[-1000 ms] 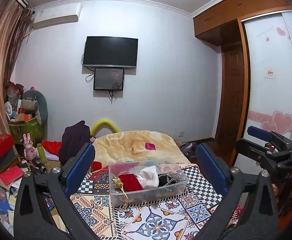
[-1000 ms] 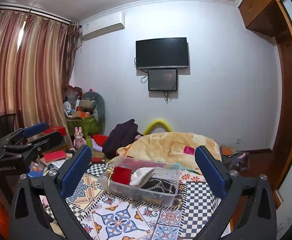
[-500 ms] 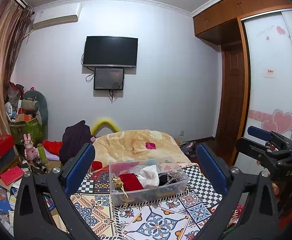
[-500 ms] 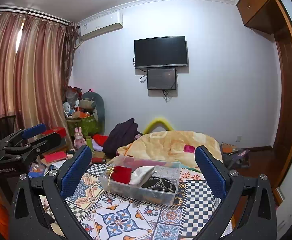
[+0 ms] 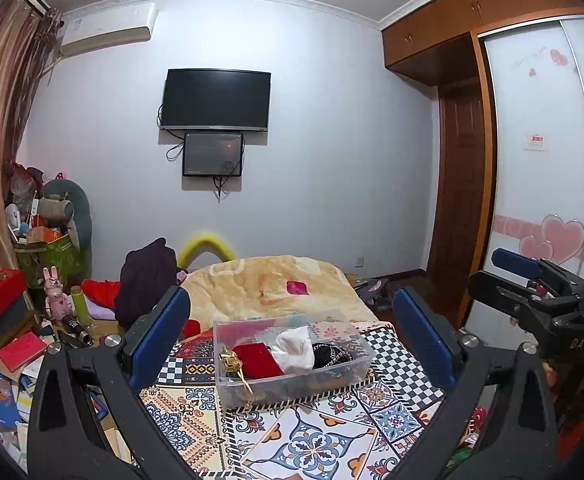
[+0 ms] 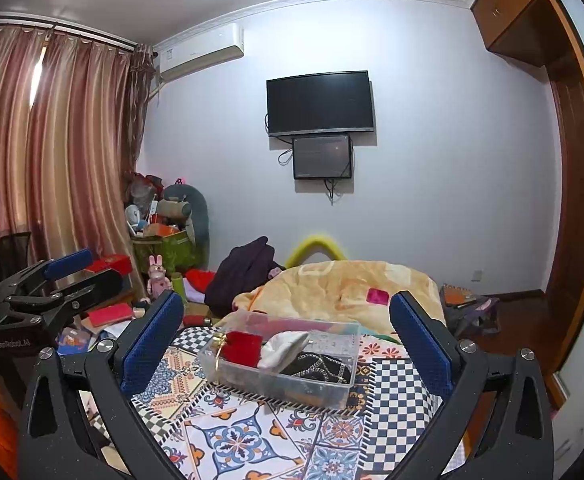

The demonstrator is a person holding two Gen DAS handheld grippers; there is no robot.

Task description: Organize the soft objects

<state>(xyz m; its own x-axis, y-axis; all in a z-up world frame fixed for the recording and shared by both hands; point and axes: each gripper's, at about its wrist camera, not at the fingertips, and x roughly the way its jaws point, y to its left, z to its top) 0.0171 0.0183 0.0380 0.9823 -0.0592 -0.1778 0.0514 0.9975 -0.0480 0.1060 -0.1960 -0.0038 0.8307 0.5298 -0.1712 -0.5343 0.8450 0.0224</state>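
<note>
While curtain (image 6: 52,152) shows rightward, wardrobe (image 5: 540,160) leftward

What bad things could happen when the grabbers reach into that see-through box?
The left gripper and right gripper both hang open above the clear plastic bin. The gold trinket lies against the red cloth, so grabbing the cloth may drag it out. The white cloth overlaps the black beaded item, so both might lift together. The light bin could slide on the patterned cloth.

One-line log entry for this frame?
left gripper: open, empty | right gripper: open, empty | clear bin: on patterned cloth, holds soft items
</note>
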